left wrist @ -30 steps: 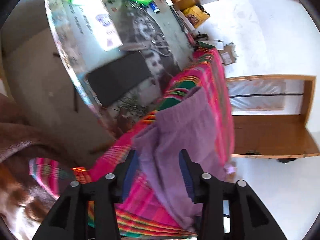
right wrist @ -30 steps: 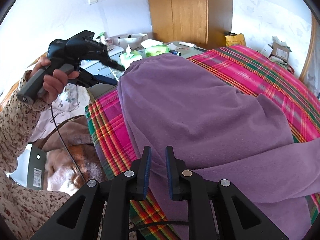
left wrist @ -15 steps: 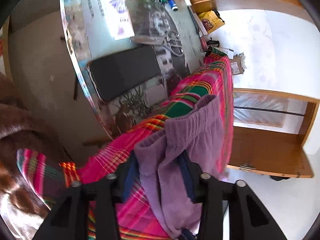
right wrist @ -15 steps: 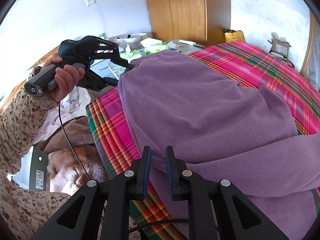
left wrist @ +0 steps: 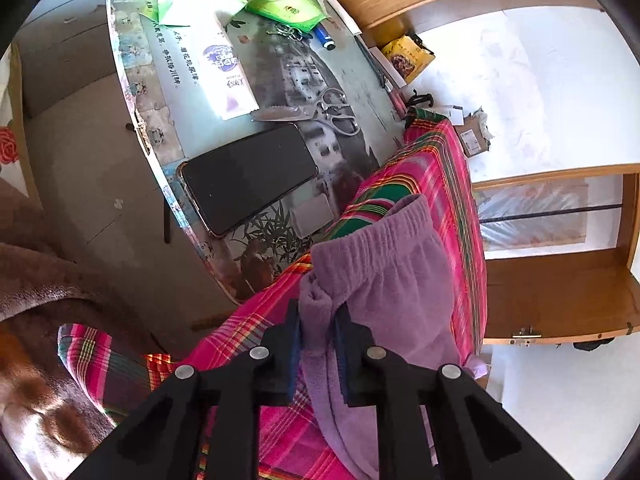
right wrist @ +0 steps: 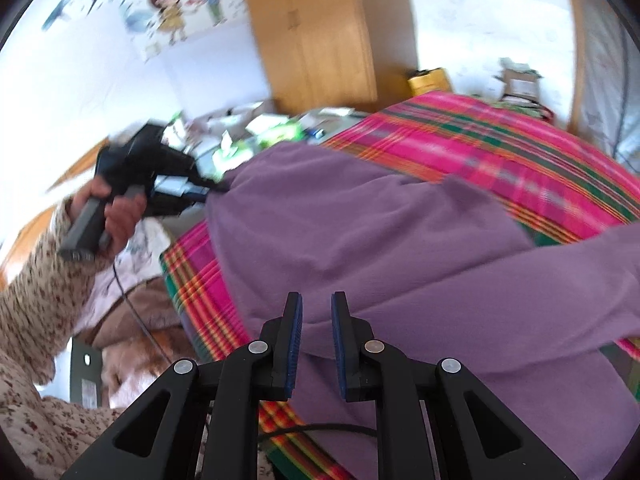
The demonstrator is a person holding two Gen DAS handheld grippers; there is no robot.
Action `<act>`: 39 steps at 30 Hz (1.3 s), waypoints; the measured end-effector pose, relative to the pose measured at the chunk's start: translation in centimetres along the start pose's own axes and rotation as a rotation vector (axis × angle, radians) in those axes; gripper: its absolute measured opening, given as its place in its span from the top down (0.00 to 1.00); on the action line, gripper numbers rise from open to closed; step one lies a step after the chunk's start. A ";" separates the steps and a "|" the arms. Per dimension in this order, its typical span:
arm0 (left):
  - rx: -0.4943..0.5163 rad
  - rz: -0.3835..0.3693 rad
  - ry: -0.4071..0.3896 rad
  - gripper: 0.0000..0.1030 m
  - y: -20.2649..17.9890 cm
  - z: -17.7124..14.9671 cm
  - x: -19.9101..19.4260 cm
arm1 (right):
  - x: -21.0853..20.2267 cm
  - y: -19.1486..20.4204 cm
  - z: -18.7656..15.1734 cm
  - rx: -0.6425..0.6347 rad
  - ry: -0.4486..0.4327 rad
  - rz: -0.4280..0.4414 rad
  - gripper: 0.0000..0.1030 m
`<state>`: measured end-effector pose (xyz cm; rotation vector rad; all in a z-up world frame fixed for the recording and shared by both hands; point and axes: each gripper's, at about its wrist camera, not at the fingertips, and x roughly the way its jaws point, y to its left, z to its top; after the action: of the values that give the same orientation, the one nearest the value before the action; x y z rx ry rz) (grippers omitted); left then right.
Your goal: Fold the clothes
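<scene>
My left gripper (left wrist: 317,330) pinches the purple trousers' (left wrist: 384,276) waistband corner; my right gripper (right wrist: 316,320) hovers slightly parted, empty, at their 6 o'clock edge.

Sunlit room: wooden wardrobe (right wrist: 320,32), cartoon wall stickers (right wrist: 180,8), white floor (left wrist: 520,80).

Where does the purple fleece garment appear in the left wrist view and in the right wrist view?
Left wrist view: the purple fleece garment is lower centre, bunched between the left gripper fingers.
Right wrist view: it fills the centre and right, spread out ahead of the right gripper.
Shared landmark: the pink plaid cloth beneath it.
</scene>
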<state>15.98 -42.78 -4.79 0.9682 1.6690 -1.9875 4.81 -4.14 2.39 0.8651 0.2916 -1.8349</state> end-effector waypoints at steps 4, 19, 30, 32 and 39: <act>-0.005 0.020 -0.019 0.78 0.0 -0.4 -0.1 | -3.0 -2.4 -0.3 0.066 -0.069 -0.068 0.85; -0.074 0.072 -0.159 0.72 0.4 -3.9 -2.9 | -17.0 -13.7 -7.0 0.349 -0.212 -0.525 0.81; 0.139 0.113 -0.275 0.72 -5.2 -8.3 -4.6 | -28.2 -16.8 -12.8 0.442 -0.230 -0.891 0.80; 0.163 0.109 -0.273 0.72 -6.2 -9.0 -4.4 | -30.2 -17.2 -13.8 0.455 -0.232 -0.956 0.80; 0.319 0.094 -0.290 0.71 -10.0 -12.6 -3.5 | -36.5 -18.9 -17.2 0.503 -0.235 -1.156 0.80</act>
<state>15.08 -28.89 3.97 0.7938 1.1564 -2.2465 2.77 39.45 11.38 0.8591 0.1819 -3.1575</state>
